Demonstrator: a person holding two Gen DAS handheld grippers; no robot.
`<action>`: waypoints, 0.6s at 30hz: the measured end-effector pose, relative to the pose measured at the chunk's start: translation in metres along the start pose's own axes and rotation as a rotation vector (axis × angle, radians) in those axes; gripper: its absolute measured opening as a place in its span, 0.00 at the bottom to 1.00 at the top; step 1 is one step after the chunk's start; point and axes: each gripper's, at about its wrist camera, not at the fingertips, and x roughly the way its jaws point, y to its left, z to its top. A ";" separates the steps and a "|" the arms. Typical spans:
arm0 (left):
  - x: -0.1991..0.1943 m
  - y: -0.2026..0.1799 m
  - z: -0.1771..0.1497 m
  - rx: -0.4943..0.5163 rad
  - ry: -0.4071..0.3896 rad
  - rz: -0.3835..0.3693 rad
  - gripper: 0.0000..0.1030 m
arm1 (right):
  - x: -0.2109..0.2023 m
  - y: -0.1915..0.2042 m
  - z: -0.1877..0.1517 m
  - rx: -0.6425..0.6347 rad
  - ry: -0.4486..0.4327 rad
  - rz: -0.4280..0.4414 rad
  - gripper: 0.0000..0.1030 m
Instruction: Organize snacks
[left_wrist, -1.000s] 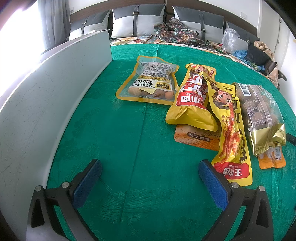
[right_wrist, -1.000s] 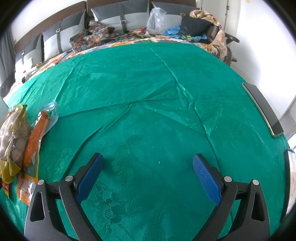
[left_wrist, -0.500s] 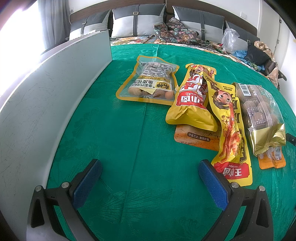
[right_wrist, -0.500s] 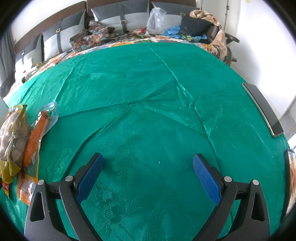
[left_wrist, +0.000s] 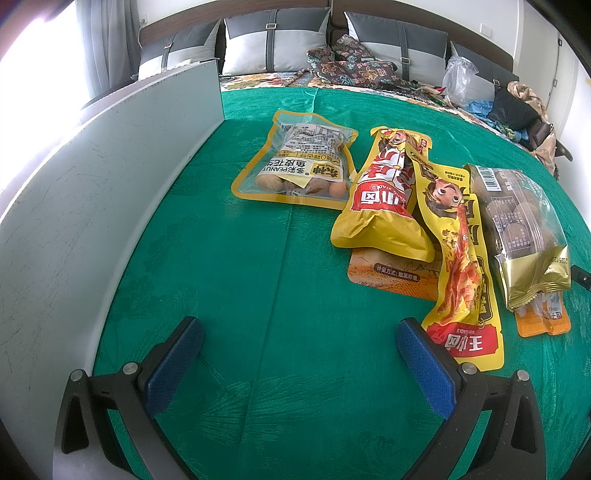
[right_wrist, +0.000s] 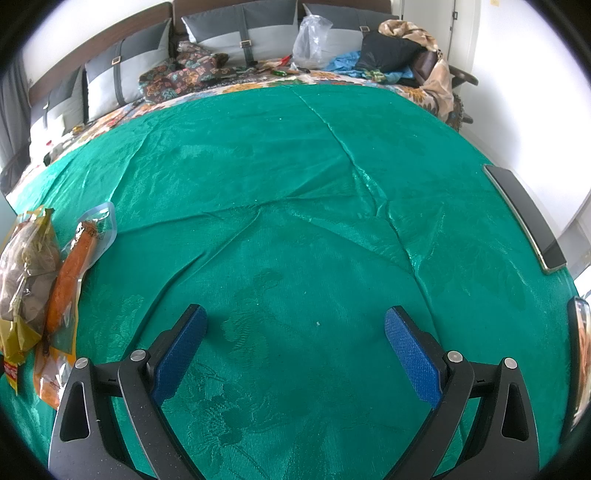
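Several snack packs lie on the green cloth (left_wrist: 229, 258) in the left wrist view: a clear peanut bag with yellow border (left_wrist: 299, 162), a fat yellow-red bag (left_wrist: 384, 199), a long yellow-red pack (left_wrist: 461, 266) over an orange pack (left_wrist: 391, 273), and a gold-clear bag of brown balls (left_wrist: 517, 221) over a small orange pack (left_wrist: 543, 317). My left gripper (left_wrist: 299, 354) is open and empty, low over the cloth in front of them. My right gripper (right_wrist: 295, 347) is open and empty over bare cloth; the gold bag (right_wrist: 26, 266) and an orange sausage pack (right_wrist: 70, 273) lie to its left.
A tall white board (left_wrist: 85, 206) stands along the left edge of the cloth. A dark phone (right_wrist: 524, 214) and another shiny item (right_wrist: 581, 347) lie at the right edge. Pillows (left_wrist: 277, 44), clothes and a plastic bag (right_wrist: 314, 37) lie beyond the cloth.
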 end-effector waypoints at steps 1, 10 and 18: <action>0.000 0.000 0.000 0.000 0.000 0.000 1.00 | 0.000 0.000 0.000 0.000 0.000 0.000 0.96; 0.000 0.000 0.000 0.000 0.000 0.000 1.00 | 0.001 0.000 0.000 0.000 0.000 0.000 0.96; 0.000 0.000 0.000 0.000 0.000 0.000 1.00 | 0.000 0.000 -0.001 0.000 -0.001 0.000 0.96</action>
